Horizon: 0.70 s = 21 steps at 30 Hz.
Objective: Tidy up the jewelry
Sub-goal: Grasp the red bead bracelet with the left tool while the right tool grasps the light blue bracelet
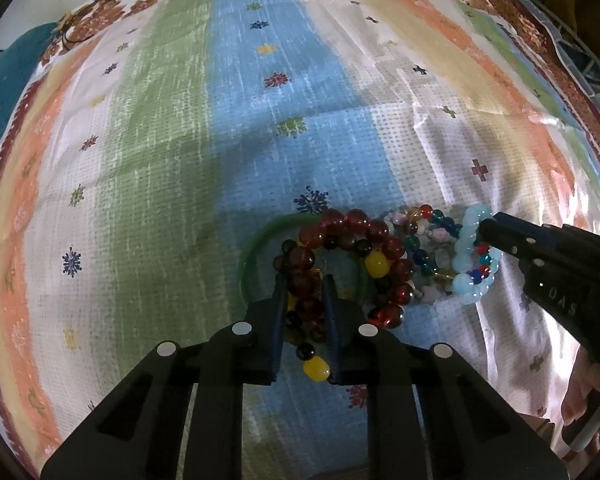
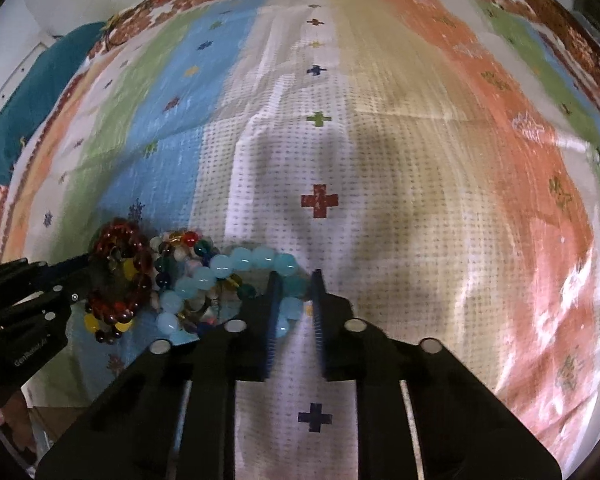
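Beaded bracelets (image 1: 380, 264) heaped in a tangle on the striped, cross-patterned cloth (image 1: 172, 152), near the lower middle of the left wrist view. Dark red bead bracelet (image 1: 340, 236) lying over a green bangle (image 1: 260, 236), multicoloured strands beside it, pale blue bead bracelet (image 2: 236, 268) at the heap's right edge. Best done, at a guess, by drawing one strand slowly sideways away from the pile, low over the cloth, with the other side pinned so neighbours do not drag along. Left gripper (image 1: 304, 292) narrowed around red and amber beads, fingers flanking the strand; firm clamping not certain from these views. Right gripper (image 2: 296, 284) partly parted, pale blue beads sitting between its fingers, apparently touching the left one; a closed hold not evident. From the left view, right gripper's tips pressed against the pale blue strand.
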Tool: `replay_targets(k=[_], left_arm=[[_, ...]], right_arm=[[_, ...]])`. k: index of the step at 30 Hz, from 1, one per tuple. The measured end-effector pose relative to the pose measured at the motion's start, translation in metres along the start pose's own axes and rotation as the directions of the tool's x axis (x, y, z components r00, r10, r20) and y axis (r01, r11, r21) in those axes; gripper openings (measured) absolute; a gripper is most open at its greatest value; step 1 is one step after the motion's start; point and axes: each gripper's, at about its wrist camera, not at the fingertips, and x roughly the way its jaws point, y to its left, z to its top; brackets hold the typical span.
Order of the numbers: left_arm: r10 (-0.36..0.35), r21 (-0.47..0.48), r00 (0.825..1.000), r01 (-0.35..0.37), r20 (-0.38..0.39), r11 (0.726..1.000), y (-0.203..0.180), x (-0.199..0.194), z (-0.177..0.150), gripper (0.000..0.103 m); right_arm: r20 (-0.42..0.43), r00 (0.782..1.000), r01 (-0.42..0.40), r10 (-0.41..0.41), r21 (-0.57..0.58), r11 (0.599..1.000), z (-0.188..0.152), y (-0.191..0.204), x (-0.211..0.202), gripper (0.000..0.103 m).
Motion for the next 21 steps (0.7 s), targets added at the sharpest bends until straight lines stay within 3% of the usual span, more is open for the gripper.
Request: replay_targets(k=[21], left_arm=[[-0.032,0.008,0.998,0.031,0.053,0.999,0.002,-0.029,0.0,0.013]], right_arm=[[0.035,0.999,0.0,0.003,-0.105,0.994,-0.006,0.023,-0.027,0.012]])
